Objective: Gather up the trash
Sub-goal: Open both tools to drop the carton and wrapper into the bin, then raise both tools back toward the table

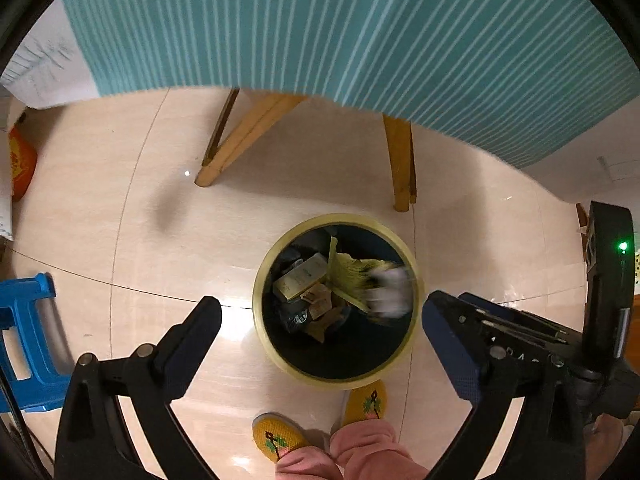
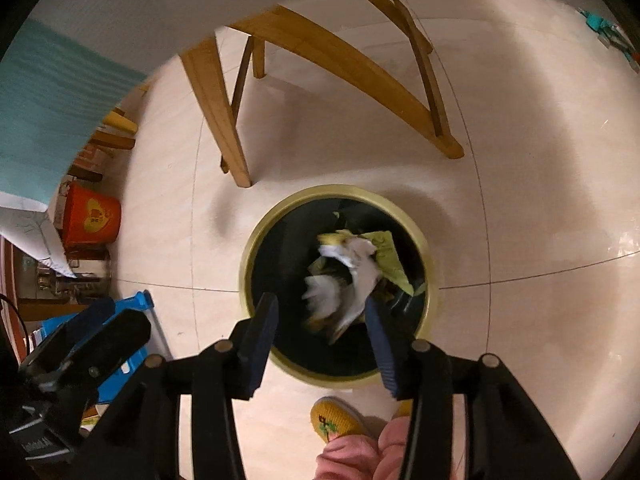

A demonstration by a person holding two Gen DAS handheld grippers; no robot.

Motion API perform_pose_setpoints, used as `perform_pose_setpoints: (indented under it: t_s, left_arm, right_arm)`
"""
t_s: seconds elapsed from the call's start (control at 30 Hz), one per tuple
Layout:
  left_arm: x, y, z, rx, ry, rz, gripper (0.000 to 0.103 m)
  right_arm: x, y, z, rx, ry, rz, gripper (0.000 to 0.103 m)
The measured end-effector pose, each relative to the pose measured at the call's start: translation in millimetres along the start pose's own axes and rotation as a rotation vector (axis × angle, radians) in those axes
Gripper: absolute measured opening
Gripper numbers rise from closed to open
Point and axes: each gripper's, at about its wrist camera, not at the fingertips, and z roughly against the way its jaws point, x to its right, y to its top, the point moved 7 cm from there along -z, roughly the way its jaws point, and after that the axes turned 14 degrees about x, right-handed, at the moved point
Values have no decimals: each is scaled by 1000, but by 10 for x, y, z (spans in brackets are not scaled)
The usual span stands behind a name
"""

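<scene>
- Pale glossy tiled floor [image 1: 120, 208], wooden chair legs [image 1: 240, 136] beyond, striped teal cloth [image 1: 360, 20] overhead.
- Round yellow-rimmed bin with black liner [image 1: 336, 376] directly below both tools, already part-filled with yellow wrappers and cardboard scraps.
- Crumpled white paper wad [image 2: 344, 288], blurred, probably falling, inside the rim, just ahead of the right gripper [image 2: 322, 320]; jaws parted, pressing on nothing.
- Left gripper [image 1: 320, 312] spread wide, empty, straddling the bin mouth.
- Nearer the wad: right side.
</scene>
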Motion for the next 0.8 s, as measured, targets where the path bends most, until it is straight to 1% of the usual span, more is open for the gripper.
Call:
perform_pose_setpoints:
  t_s: [0.17,0.27,0.37,0.5,0.63,0.7,0.8]
  left_arm:
    - [-1,114,320,20,7,1,99]
    - [9,213,580,34,12,7,99]
    - [-8,324,832,52,19,14,99]
    - [31,491,1294,79,17,25,99]
    - [97,663,1755,115,25,2,99]
    - [127,745,2011,131,32,-11,99]
    - [190,864,2375,154,22,-18,99]
  right_arm:
    - [-154,7,238,-8,10,19,46]
    - [-237,36,424,-6,14,22,46]
    - [-360,102,711,9,18,28,46]
    - [-523,172,1105,24,27,50,46]
    - [-720,238,1534,44,40,87,47]
    - [-836,279,1788,69,47,110,47]
    - [-972,334,2123,101,53,127,47]
